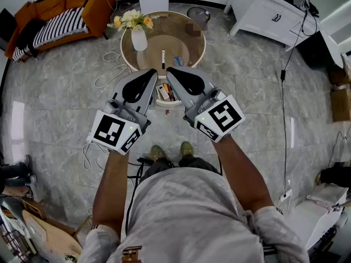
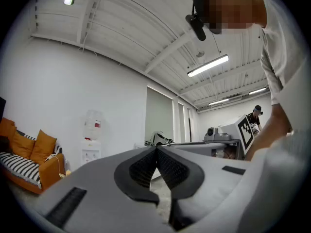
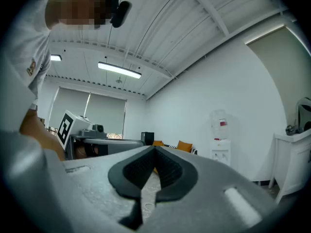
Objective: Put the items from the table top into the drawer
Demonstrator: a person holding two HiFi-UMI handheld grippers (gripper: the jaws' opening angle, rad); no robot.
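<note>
Above drawer [image 1: 164,95], left gripper [image 2: 156,149], right gripper [image 3: 154,149]: fingers [image 2: 142,171] together, empty.

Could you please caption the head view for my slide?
Left gripper and right gripper, both shut, hover above the round glass table's open white drawer; black pen on top.

The round table [image 1: 201,48] is mostly bare, with a vase of flowers [image 1: 138,34] at its left rear rim, and a pen [image 1: 163,58] and small blue item [image 1: 179,61] lying apart near the centre. The open drawer [image 1: 164,96] at its near edge is largely covered by the closed left gripper [image 1: 153,73] and right gripper [image 1: 170,73], their tips nearly meeting above it. Loose cables [image 1: 109,73] trail across the floor [image 1: 247,92] to the table's left.
</note>
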